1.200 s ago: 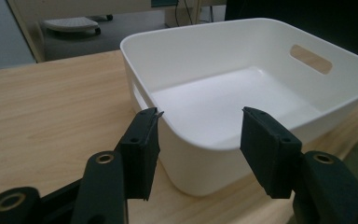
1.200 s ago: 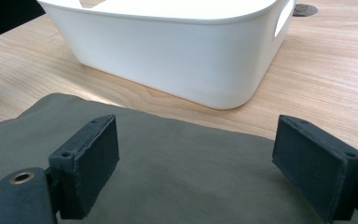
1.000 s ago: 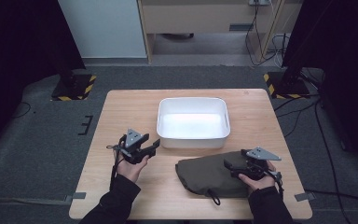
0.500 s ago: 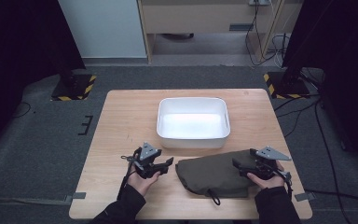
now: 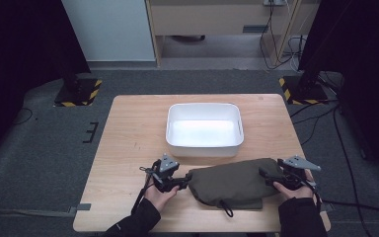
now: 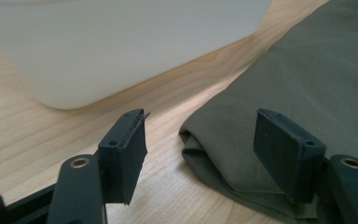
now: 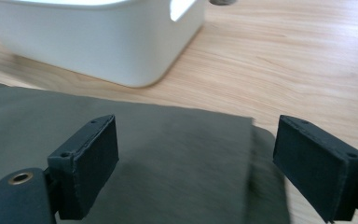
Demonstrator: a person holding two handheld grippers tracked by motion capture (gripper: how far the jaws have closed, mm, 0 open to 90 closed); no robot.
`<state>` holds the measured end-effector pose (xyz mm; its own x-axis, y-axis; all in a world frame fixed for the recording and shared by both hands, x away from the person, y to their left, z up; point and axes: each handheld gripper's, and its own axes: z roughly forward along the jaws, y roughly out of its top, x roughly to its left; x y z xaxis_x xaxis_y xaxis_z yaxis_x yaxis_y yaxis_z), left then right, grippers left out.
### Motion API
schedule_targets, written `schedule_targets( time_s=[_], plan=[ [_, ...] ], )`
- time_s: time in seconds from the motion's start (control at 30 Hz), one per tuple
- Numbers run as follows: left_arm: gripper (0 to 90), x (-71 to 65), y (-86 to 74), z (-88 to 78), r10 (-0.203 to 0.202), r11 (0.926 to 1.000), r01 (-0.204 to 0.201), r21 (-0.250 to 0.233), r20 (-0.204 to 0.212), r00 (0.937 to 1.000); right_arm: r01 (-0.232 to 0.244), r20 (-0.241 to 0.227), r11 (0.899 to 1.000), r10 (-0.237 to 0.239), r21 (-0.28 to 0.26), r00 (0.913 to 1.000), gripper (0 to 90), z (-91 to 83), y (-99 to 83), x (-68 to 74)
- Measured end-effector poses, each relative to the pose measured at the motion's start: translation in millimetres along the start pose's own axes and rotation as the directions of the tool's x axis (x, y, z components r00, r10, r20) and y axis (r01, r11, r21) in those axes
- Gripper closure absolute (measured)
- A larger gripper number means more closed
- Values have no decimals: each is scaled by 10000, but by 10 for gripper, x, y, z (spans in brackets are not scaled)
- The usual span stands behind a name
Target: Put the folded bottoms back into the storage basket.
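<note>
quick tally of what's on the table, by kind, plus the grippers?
White plastic bin: 1
Folded olive-green cloth: 1
Handheld grippers: 2, left gripper and right gripper, one at each end of the cloth, both with jaws open
Total: 4

Matt cloth, smooth plastic, pale wood

The olive bag (image 5: 237,181) is soft, matt woven cloth with folds; the white bin (image 5: 204,129) is smooth, faintly glossy plastic; the surface (image 5: 128,128) shows light grained wood; jaws are matt black.
</note>
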<state>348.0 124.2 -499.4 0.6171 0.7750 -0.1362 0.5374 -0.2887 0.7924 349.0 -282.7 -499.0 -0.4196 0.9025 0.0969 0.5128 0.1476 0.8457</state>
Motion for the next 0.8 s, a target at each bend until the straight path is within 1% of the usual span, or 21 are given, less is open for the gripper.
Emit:
schedule_targets(
  time_s=[0.03,0.1,0.13,0.17,0.2,0.37,0.43,0.5,0.6,0.73,0.77,0.8],
  plan=[
    [337,-10,-4,10,0,10000,0,31,13,10000,-77,122,10000,77,37,9999,131,-10,-14,-43],
    [334,-41,-8,35,-127,9999,126,61,109,9999,-192,213,9998,190,90,9996,125,-17,-30,-77],
    [334,-66,-11,61,-282,9996,282,25,276,9992,-256,241,9996,253,144,9994,122,-17,-42,-91],
    [333,-66,-11,61,-282,9996,282,25,276,9992,-256,241,9996,253,144,9994,122,-17,-42,-91],
    [327,-82,-13,85,-383,9993,382,31,323,9987,-356,251,9991,349,247,9991,121,-5,-68,-117],
    [302,-149,-32,212,-286,9989,277,365,249,9993,-576,296,9975,563,418,9980,117,18,-115,-156],
    [297,-173,-38,237,-119,9990,108,442,231,9997,-674,266,9963,660,539,9975,117,35,-146,-165],
    [286,-197,-68,262,7,9987,-17,515,201,9998,-691,238,9957,677,623,9974,117,50,-160,-166],
    [275,-204,-96,288,67,9980,-78,620,181,9998,-659,237,9957,645,652,9976,118,61,-167,-161],
    [259,-213,-111,321,77,9974,-86,709,140,9999,-709,121,9944,702,785,9975,129,83,-186,-147],
    [257,-216,-117,331,61,9972,-72,742,155,9999,-735,-64,9936,743,855,9972,151,93,-200,-148],
    [256,-219,-121,338,69,9970,-80,771,146,9999,-787,-149,9929,804,888,9967,158,97,-206,-143]
  ],
)
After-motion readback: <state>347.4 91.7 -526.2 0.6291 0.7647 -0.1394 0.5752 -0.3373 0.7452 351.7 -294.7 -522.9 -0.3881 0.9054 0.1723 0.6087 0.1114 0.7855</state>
